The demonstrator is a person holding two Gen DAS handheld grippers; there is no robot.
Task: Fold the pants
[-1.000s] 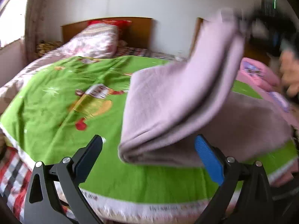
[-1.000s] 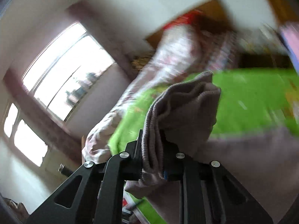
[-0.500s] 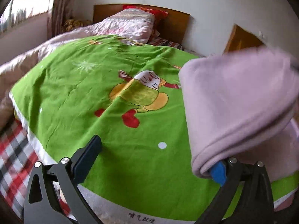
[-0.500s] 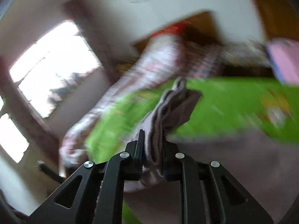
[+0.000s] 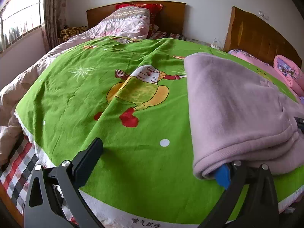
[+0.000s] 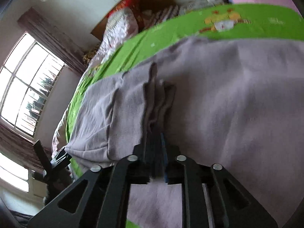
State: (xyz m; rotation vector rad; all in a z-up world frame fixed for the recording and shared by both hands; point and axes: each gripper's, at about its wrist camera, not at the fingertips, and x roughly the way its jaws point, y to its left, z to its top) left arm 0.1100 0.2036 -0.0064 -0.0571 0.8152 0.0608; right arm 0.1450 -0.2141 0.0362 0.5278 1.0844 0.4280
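Observation:
The lilac fleece pants (image 5: 237, 110) lie folded in layers on the right of the green cartoon blanket (image 5: 114, 98). My left gripper (image 5: 161, 161) is open; its blue right fingertip (image 5: 222, 174) is tucked under the pants' near folded edge, its black left fingertip (image 5: 89, 155) is over bare blanket. In the right wrist view my right gripper (image 6: 155, 152) is shut on a bunched edge of the pants (image 6: 218, 104), low over the folded stack.
The bed has a wooden headboard (image 5: 171, 17) and a pale patterned quilt and pillow (image 5: 127, 24) at the far end. A pink quilt (image 5: 286, 72) lies at the right. A window (image 5: 19, 22) is at the left. A plaid sheet (image 5: 17, 172) shows at the near left edge.
The right gripper has brought the raised half of the pants down onto the lower half, so the pants lie folded. The left gripper has shifted so its right finger is under the fold.

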